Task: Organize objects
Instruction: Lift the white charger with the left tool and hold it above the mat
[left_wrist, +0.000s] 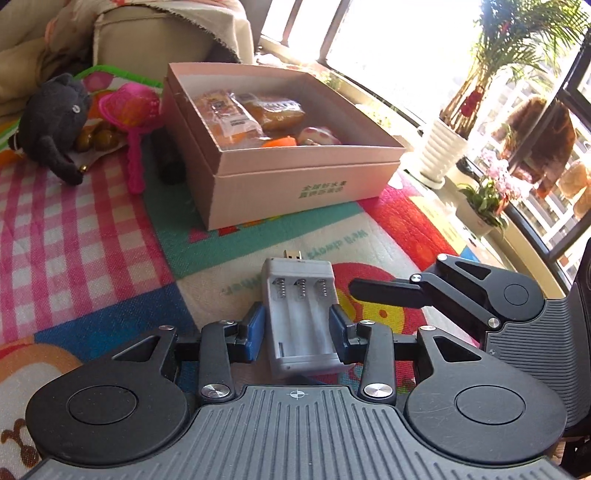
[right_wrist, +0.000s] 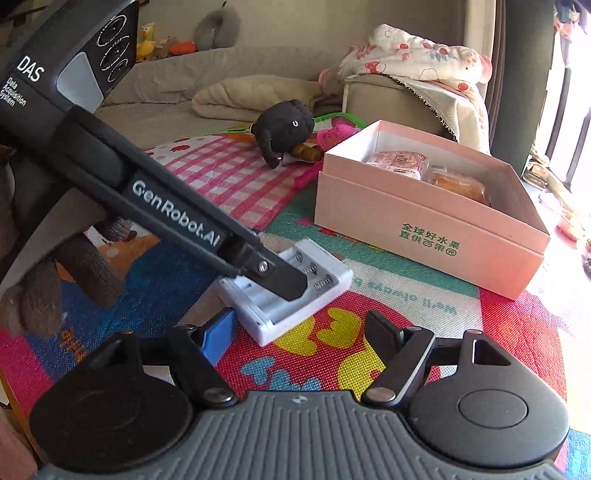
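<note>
Two blue pads of left gripper (left_wrist: 297, 330) clamped on white battery charger (left_wrist: 301, 314), lying on colourful play mat (left_wrist: 110, 236) in front of pink box (left_wrist: 295, 181). Right gripper (right_wrist: 301, 338) spread apart just beside charger, holding nothing

White battery charger (left_wrist: 301, 314) flat on mat, slots up, empty.

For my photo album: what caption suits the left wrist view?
Left gripper closed on a white battery charger on the colorful play mat, pink box ahead.
</note>
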